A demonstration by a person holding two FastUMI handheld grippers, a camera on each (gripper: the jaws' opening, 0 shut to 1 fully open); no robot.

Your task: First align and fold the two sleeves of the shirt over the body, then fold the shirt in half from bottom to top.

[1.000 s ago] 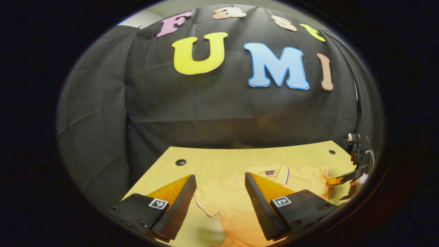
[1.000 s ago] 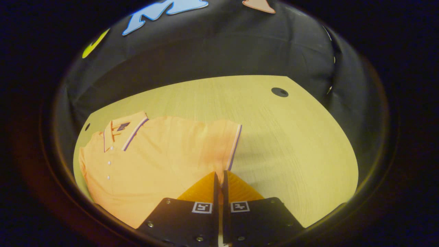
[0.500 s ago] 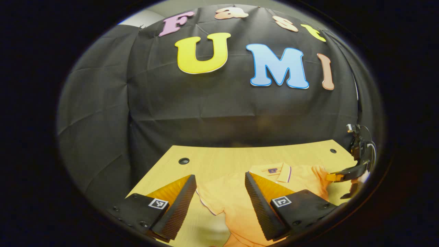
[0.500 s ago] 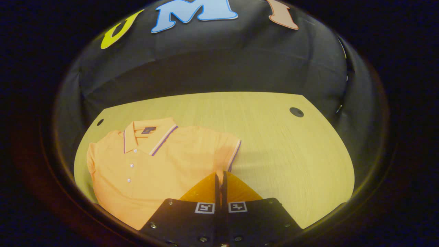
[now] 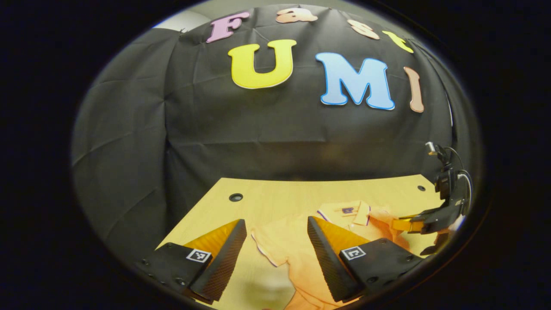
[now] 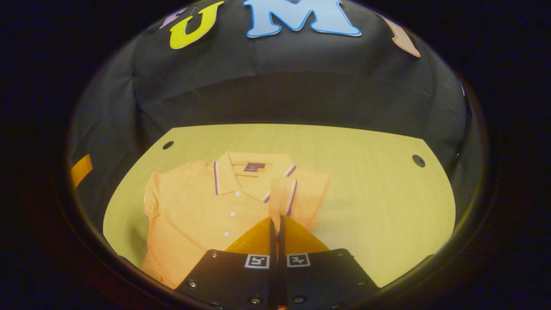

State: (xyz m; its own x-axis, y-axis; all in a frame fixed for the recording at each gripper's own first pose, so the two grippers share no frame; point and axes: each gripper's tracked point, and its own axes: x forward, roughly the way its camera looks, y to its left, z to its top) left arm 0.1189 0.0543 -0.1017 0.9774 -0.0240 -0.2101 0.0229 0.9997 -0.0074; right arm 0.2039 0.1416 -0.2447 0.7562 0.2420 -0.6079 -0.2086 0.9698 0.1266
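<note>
Right gripper view — ribbed-collar shirt point(image 6: 193, 206)

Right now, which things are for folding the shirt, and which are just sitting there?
For the job: orange shirt; its sleeve, pinched by the shut right gripper; open left gripper.

Just there: wooden table; black cloth wall.

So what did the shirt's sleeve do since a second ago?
The right hand-held gripper, shut on the sleeve, carried it from lying flat out to the side inward over the orange polo shirt, so it now lies near the collar. The left hand-held gripper stayed open above the other sleeve; the table is unchanged.
</note>
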